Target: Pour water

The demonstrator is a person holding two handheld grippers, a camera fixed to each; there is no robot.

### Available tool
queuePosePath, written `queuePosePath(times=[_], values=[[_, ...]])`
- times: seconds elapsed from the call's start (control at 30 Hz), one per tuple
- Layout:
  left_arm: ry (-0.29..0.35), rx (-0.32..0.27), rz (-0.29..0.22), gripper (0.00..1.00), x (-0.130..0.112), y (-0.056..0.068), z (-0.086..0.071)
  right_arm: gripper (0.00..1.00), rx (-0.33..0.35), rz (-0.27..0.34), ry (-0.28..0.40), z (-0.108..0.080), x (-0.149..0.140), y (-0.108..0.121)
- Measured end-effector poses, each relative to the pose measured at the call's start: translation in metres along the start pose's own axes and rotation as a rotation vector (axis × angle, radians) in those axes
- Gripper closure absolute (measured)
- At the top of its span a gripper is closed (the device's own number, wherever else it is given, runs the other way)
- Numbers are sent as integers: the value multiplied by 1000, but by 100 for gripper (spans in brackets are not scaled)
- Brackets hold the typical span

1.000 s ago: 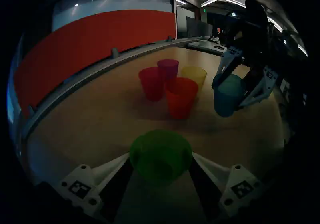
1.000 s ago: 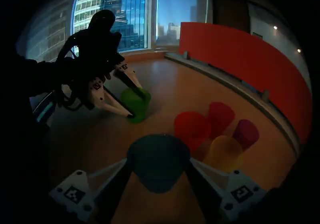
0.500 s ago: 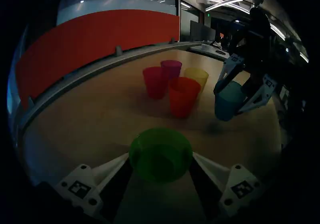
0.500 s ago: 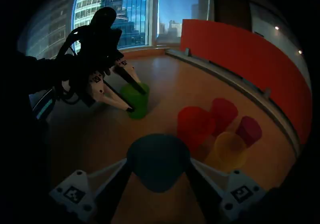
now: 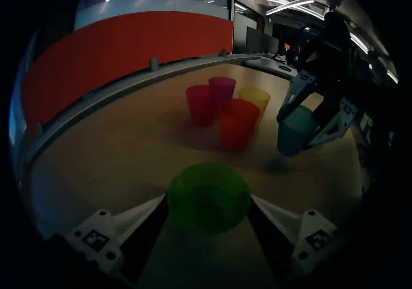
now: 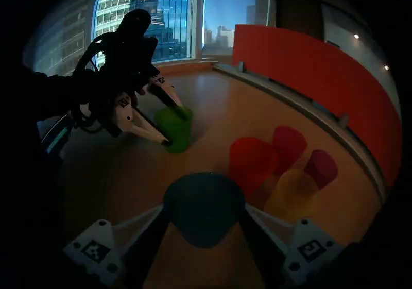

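Centrally, green cup (image 5: pixel 208 199) between left fingers (image 5: pixel 136 218)

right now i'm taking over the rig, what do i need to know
The left gripper is shut on the green cup, upright, close to the table.
The right gripper is shut on the blue cup, upright, lifted clear of the table.
The red cup, purple cup, yellow cup and orange cup stand bunched mid-table.
Done: both cups grasped.
Left: bring them together and pour. I cannot tell whether either cup holds water.
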State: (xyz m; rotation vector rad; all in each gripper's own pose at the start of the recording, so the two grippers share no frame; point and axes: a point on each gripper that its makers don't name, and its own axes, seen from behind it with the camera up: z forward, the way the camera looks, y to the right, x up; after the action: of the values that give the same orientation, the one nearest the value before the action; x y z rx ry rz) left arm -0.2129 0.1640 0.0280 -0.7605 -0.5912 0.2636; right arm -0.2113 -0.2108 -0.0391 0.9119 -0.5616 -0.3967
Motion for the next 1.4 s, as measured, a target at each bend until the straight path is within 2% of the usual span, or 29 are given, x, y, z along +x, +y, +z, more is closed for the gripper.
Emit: queuePosePath(times=[0.47, 0.77, 1.27, 1.4], values=[[-23, 11, 17, 7, -10, 1, -9, 10, -3, 4, 9, 4, -4, -1], [-21, 22, 0, 6, -15, 5, -18, 10, -11, 1, 4, 8, -13, -3], [-27, 28, 9, 3, -21, 11, -28, 10, -29, 25, -7, 0, -25, -1], [-21, 24, 6, 2, -19, 13, -30, 6, -38, 28, -21, -1, -30, -1]])
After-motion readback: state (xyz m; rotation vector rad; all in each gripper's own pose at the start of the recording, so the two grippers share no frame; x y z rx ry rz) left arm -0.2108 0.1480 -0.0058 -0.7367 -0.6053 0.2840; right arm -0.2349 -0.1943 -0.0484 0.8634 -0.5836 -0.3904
